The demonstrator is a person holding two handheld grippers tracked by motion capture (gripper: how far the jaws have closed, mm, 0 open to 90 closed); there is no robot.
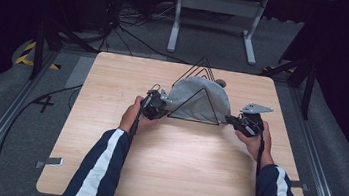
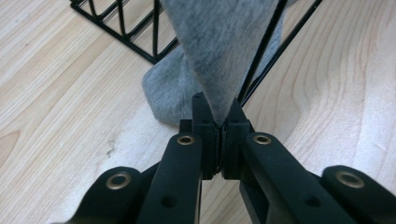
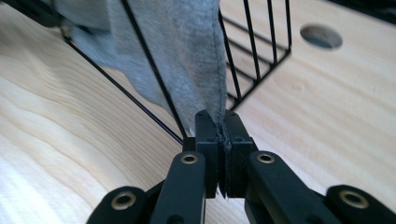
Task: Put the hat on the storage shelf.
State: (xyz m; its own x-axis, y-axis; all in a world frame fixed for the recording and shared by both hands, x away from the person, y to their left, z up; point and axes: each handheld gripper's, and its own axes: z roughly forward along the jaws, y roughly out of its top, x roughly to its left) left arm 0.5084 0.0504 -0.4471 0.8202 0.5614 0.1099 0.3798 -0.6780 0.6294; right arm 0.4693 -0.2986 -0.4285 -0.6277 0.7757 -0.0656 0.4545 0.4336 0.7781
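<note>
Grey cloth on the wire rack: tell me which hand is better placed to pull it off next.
Neither clearly: the left gripper and the right gripper are each shut on an edge of the grey cloth at opposite ends of the wire rack, so both would probably lift together.

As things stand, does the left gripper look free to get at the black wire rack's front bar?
Probably not: the left gripper is shut on the grey cloth draped over the wire rack. The front bar lies close beside it, but the cloth would have to be released first.
</note>
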